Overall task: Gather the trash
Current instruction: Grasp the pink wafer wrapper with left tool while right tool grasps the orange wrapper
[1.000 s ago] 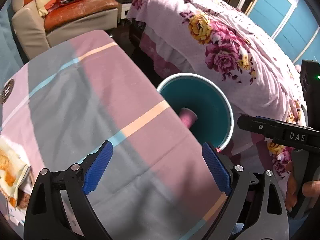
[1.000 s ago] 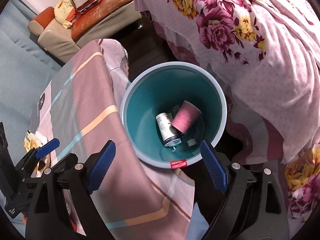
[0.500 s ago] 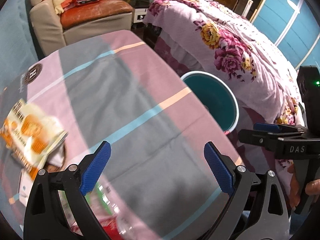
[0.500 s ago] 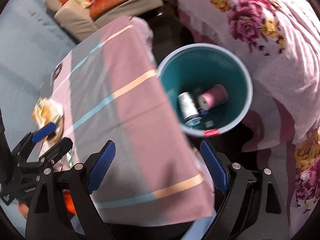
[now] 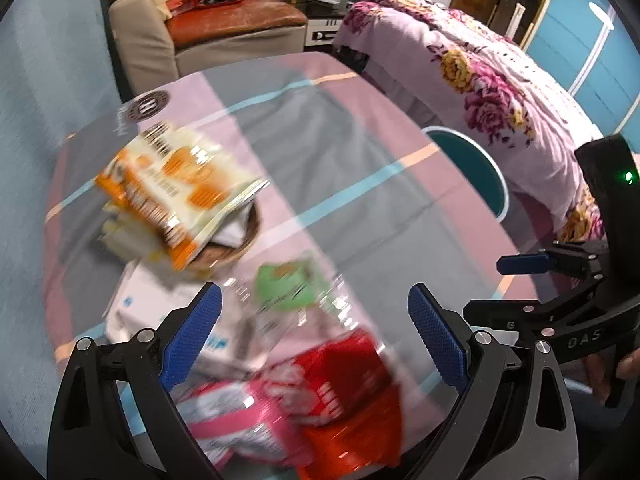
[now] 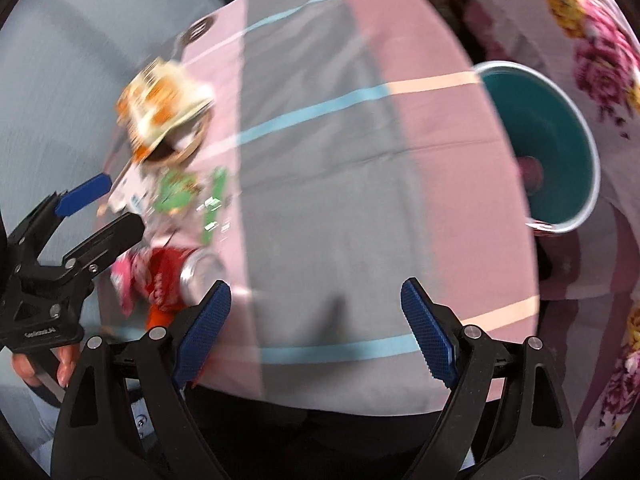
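My left gripper (image 5: 314, 334) is open and empty above a blurred pile of trash: a red can (image 5: 352, 396), a pink wrapper (image 5: 240, 412) and a clear green-labelled wrapper (image 5: 292, 288). An orange-and-white snack bag (image 5: 176, 188) lies on a wicker basket (image 5: 240, 240). My right gripper (image 6: 316, 328) is open and empty over the tablecloth, right of the red can (image 6: 176, 280) and the green wrapper (image 6: 180, 196). The teal trash bin (image 6: 548, 152) stands beside the table with a pink cup (image 6: 530, 172) inside; it also shows in the left wrist view (image 5: 476, 168).
The round table (image 5: 340, 152) has a pink and grey striped cloth. A white box (image 5: 156, 304) lies by the basket. A bed with a floral cover (image 5: 492, 80) is right of the bin. A sofa (image 5: 224, 28) stands behind the table.
Both grippers have swung left, away from the bin and toward the trash pile on the table. The pile has come under the left gripper. Both stay open.
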`<state>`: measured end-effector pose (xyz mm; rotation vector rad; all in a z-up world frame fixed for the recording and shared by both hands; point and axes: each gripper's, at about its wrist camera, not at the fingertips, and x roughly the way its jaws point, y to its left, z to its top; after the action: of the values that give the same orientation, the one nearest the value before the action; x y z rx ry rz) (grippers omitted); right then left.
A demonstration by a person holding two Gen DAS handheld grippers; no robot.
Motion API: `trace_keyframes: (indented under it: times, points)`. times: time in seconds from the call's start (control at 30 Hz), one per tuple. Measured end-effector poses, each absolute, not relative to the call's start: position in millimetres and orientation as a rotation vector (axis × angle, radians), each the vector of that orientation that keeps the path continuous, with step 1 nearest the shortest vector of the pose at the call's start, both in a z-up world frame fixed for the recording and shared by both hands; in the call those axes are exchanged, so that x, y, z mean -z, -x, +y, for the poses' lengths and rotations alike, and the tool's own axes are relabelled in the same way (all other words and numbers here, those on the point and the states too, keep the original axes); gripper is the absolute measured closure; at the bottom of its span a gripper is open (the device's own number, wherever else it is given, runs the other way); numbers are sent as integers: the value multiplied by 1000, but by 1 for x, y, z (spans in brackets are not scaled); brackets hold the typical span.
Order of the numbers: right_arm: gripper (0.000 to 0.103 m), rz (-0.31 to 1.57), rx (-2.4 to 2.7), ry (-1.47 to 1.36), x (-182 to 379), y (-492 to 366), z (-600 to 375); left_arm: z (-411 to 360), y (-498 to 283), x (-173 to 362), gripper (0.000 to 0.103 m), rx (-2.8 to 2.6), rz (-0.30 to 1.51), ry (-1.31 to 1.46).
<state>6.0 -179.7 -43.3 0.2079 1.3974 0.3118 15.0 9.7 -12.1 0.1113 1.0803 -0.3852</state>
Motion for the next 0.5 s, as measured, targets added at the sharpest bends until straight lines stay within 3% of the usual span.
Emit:
trace_keyframes:
  times: [0.5]
  points:
    - [20,1429,-424,12,41,16,-96,92,31,35,9,310,1117,-100]
